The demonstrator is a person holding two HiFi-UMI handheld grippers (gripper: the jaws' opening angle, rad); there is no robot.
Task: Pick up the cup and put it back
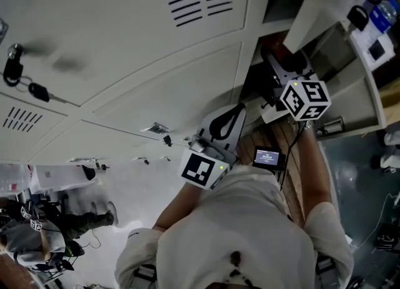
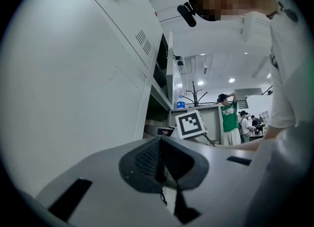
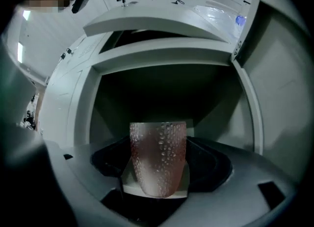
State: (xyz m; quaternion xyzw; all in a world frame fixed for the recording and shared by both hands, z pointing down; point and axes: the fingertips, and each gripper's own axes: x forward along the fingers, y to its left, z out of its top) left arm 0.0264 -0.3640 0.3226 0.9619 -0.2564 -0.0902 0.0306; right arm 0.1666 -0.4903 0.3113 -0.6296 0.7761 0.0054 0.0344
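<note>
One cup (image 3: 158, 157), two grippers. Right gripper (image 1: 284, 65): jaws clamped on the cup's sides, holding it before one dark open locker (image 3: 167, 98). In the right gripper view the cup's long axis runs vertical, rim up, rounded base down; wall pink and bumpy. Left gripper (image 2: 162, 164): jaws pressed together, nothing between them, beside a closed door (image 2: 73, 73).

In the right gripper view, dim light left contact between the jaws of your right gripper (image 3: 160, 164) and the sides of the cup (image 3: 157, 145) undetermined. The back of the locker compartment (image 3: 167, 93) was too dark to read. In the head view, that compartment concealed the cup, and text on the small screen (image 1: 267, 156) was too small to read.
</note>
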